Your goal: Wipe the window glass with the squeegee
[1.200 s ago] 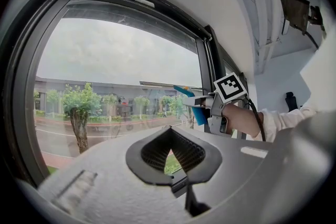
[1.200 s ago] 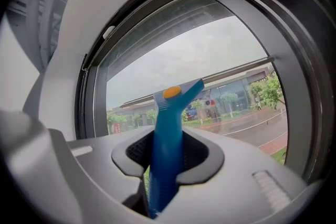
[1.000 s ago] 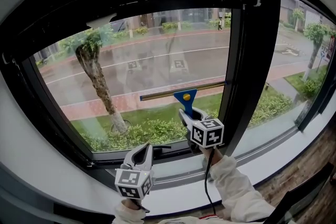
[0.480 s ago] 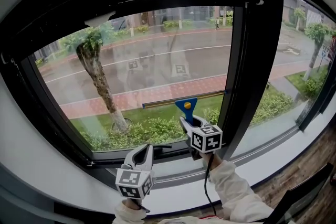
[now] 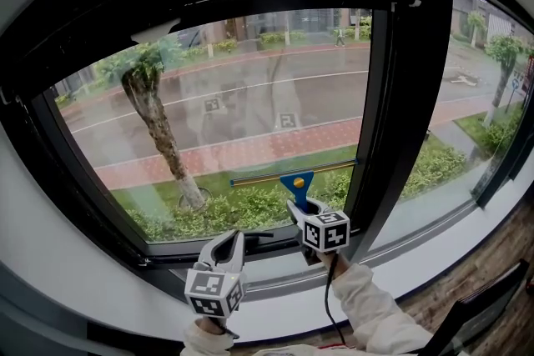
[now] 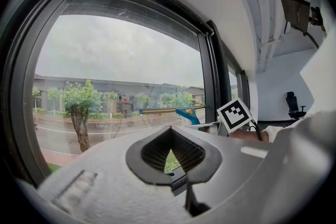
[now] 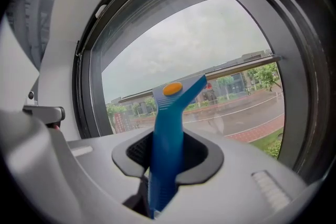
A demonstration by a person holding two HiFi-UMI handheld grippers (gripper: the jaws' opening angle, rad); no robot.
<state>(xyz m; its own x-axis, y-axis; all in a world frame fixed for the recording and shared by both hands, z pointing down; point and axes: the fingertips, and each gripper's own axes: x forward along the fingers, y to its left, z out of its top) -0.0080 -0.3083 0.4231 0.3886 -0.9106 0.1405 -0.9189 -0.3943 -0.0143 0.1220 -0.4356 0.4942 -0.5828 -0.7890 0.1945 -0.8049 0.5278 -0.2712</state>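
Observation:
The squeegee has a blue handle (image 5: 296,182) with an orange dot and a long thin blade (image 5: 292,173). The blade lies level against the lower part of the window glass (image 5: 250,87), its right end near the black mullion. My right gripper (image 5: 303,206) is shut on the handle from below. In the right gripper view the handle (image 7: 168,134) rises between the jaws and the blade (image 7: 241,66) crosses the pane. My left gripper (image 5: 229,246) hangs low by the sill, left of the squeegee, shut on nothing. From the left gripper (image 6: 169,147) view, the squeegee (image 6: 187,114) shows to the right.
A thick black frame surrounds the pane, with a vertical mullion (image 5: 392,96) just right of the blade. A second pane (image 5: 476,87) lies beyond it. A white sill (image 5: 417,250) runs below. A black window handle (image 5: 257,235) sits on the bottom frame between the grippers.
The right gripper has drawn the squeegee down the glass, so the blade now sits lower on the pane. The left gripper has stayed put.

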